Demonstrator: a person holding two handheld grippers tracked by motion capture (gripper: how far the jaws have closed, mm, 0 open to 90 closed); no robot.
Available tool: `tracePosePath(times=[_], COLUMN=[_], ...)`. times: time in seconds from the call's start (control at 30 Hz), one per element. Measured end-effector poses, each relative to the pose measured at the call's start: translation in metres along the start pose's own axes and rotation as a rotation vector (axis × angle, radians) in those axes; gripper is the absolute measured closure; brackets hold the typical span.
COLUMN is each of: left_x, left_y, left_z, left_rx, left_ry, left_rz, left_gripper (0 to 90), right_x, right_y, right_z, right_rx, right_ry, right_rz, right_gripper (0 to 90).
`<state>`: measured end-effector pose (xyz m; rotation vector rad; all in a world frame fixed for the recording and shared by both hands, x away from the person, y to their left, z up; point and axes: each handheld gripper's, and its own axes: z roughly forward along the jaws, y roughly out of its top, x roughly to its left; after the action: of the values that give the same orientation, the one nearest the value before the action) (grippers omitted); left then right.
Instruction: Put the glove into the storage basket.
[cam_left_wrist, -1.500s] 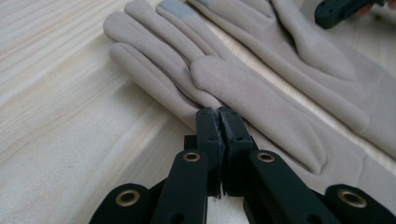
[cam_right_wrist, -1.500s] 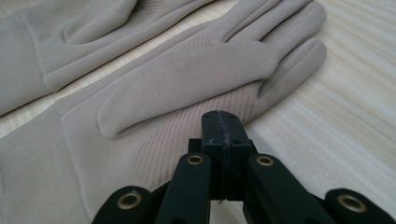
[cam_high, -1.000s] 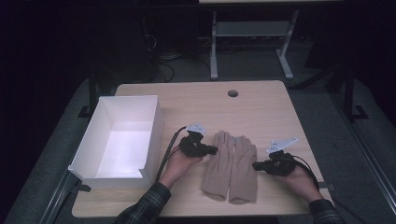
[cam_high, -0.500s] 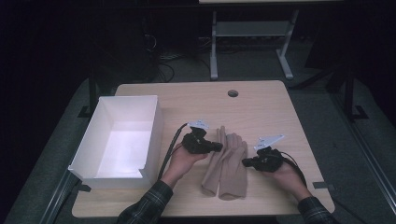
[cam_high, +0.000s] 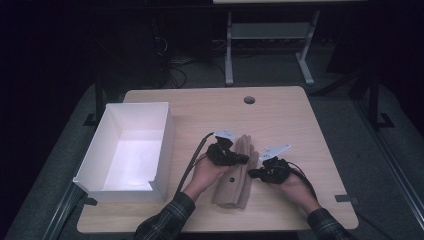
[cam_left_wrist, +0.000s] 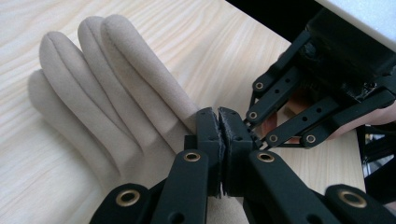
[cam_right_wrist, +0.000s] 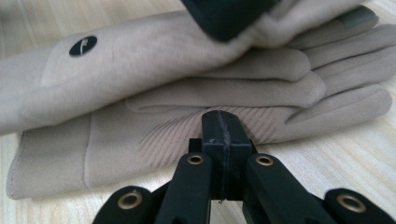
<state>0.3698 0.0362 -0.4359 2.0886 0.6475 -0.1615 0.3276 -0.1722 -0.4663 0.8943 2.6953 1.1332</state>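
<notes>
**A:** Looking at the jaws first: left gripper (cam_left_wrist: 219, 126) is closed tight, pads together over the palm of the tan gloves (cam_high: 239, 172), and I can't tell if any fabric is pinched. Right gripper (cam_right_wrist: 223, 126) is fully closed too, empty, tip just beside the lower glove's edge.

**B:** So where's the pair?

**A:** Stacked one on top of the other, on the table (cam_high: 310, 130) just right of the white box (cam_high: 162, 145), between both hands.

**B:** Progress?

**A:** I'd say pairing is done; getting them into the box is what's left.
</notes>
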Motion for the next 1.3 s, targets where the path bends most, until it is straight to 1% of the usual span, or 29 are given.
tracePosePath(times=[0.07, 0.2, 0.27, 0.37, 0.4, 0.43, 0.47, 0.53, 0.57, 0.6, 0.67, 0.7, 0.77, 0.83, 0.97, 1.07, 1.13, 1.2, 1.3], left_x=[-0.001, 0.001, 0.0, 0.0, 0.0, -0.001, -0.002, -0.004, -0.006, -0.007, -0.011, -0.014, -0.017, -0.019, -0.022, -0.023, -0.024, -0.023, -0.022], left_y=[0.0, -0.001, -0.001, -0.001, 0.0, 0.001, 0.002, 0.002, 0.002, 0.001, -0.003, -0.005, -0.01, -0.014, -0.019, -0.021, -0.022, -0.023, -0.029], left_z=[0.004, 0.012, 0.016, 0.017, 0.016, 0.015, 0.014, 0.013, 0.013, 0.014, 0.018, 0.021, 0.027, 0.033, 0.04, 0.038, 0.034, 0.03, 0.02], left_rx=[0.006, 0.011, 0.013, -0.001, -0.011, -0.018, -0.019, -0.022, -0.009, 0.003, 0.019, 0.037, 0.061, 0.086, 0.141, 0.15, 0.164, 0.176, 0.189], left_ry=[0.003, -0.009, -0.012, -0.015, -0.023, -0.028, -0.022, -0.022, -0.027, -0.026, -0.028, -0.028, -0.024, -0.018, 0.01, 0.015, 0.025, 0.033, 0.039], left_rz=[0.005, -0.009, -0.009, -0.005, -0.011, -0.013, -0.007, -0.001, 0.004, 0.014, 0.02, 0.026, 0.029, 0.035, 0.079, 0.086, 0.096, 0.106, 0.105], left_gripper=[87.8, 87.7, 87.6, 84.7, 82.6, 79.0, 76.4, 75.8, 78.7, 82.4, 87.5, 89.0, 89.3, 89.3, 89.4, 89.4, 89.4, 89.4, 89.4], right_x=[0.0, 0.0, 0.0, -0.001, -0.001, -0.004, -0.005, -0.01, -0.013, -0.017, -0.024, -0.026, -0.034, -0.039, -0.048, -0.054, -0.058, -0.059, -0.059], right_y=[0.0, 0.0, 0.0, -0.001, -0.002, -0.004, -0.005, -0.008, -0.01, -0.012, -0.016, -0.018, -0.023, -0.026, -0.031, -0.034, -0.035, -0.036, -0.038], right_z=[0.0, 0.001, 0.001, -0.002, -0.005, -0.008, -0.012, -0.022, -0.027, -0.031, -0.037, -0.039, -0.044, -0.047, -0.048, -0.046, -0.045, -0.044, -0.04], right_rx=[-0.002, -0.004, -0.003, -0.006, -0.004, -0.011, -0.018, -0.04, -0.051, -0.059, -0.071, -0.076, -0.092, -0.096, -0.088, -0.088, -0.081, -0.078, -0.065], right_ry=[0.004, 0.007, 0.005, 0.001, -0.001, -0.009, -0.015, -0.042, -0.054, -0.065, -0.102, -0.117, -0.162, -0.187, -0.236, -0.277, -0.292, -0.31, -0.326], right_rz=[0.006, 0.01, 0.008, 0.002, 0.008, 0.002, 0.012, 0.028, 0.04, 0.051, 0.076, 0.085, 0.107, 0.126, 0.155, 0.173, 0.181, 0.178, 0.173], right_gripper=[90.0, 90.0, 90.0, 89.9, 89.9, 89.9, 89.8, 87.7, 86.4, 84.0, 75.7, 70.5, 59.4, 51.9, 40.1, 32.6, 28.4, 26.3, 26.2])
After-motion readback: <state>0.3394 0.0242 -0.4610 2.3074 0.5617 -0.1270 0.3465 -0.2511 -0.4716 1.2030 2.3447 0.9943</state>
